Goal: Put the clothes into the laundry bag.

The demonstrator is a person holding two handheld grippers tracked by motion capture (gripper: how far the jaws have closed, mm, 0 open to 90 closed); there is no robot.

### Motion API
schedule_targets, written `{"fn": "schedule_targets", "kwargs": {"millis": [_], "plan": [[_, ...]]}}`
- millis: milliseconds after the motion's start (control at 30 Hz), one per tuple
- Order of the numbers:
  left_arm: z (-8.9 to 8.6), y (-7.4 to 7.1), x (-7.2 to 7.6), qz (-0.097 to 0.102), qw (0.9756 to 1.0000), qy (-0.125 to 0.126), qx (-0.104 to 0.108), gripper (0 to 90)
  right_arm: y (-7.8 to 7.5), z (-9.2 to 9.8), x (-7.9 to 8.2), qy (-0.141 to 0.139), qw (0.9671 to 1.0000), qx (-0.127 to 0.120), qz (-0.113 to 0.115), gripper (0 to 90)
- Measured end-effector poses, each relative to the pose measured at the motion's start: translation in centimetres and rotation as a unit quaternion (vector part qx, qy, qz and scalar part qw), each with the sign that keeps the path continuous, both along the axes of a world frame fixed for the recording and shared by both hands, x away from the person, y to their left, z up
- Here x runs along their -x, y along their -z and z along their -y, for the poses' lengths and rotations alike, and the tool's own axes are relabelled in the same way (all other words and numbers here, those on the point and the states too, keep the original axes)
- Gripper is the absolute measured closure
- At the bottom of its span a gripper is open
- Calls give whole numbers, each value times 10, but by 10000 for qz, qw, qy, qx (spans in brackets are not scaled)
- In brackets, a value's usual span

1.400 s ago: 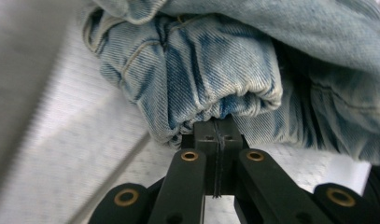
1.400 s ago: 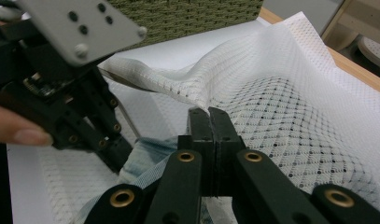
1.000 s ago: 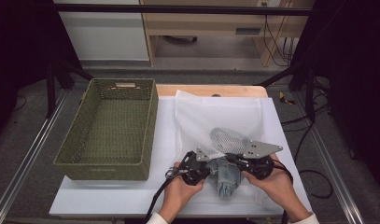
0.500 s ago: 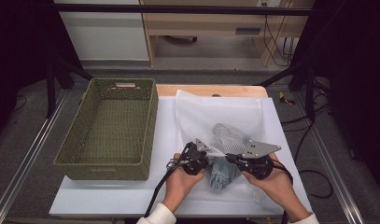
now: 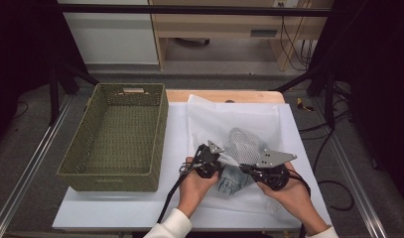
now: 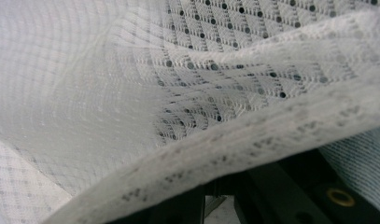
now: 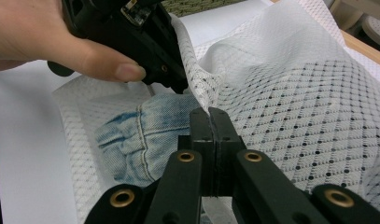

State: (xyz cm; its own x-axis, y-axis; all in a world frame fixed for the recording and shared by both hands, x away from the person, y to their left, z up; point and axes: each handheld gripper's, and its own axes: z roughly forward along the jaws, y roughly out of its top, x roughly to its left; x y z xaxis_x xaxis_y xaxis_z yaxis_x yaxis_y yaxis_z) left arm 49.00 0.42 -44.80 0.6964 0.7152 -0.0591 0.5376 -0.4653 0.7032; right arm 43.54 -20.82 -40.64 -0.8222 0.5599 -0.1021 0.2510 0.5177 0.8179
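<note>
The white mesh bag [image 5: 239, 144] lies in the lower middle of the high view, on the white table [image 5: 120, 208], with a piece of faded denim [image 7: 141, 140] showing at its mouth. My right claw [image 7: 210, 122] is clamped together on the bag's hem, the mesh pinched between its pads. My left claw [image 5: 209, 161] grips the opposite hem; in its own view the mesh edge [image 6: 253, 140] drapes across the jaws, which sit together on it. I judge that I am spreading the opening with the denim partly inside. The green woven basket [image 5: 115, 139], at left of the frame, holds nothing yet, so moving the bag seems left.
</note>
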Motion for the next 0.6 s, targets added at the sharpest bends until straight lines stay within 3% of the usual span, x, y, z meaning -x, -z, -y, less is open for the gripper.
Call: {"fn": "schedule_targets", "kwargs": {"millis": [600], "plan": [[5,0,-14,95,9998,-131,-66,900,2,-3,-4,15,10000,-45,-27,900]]}}
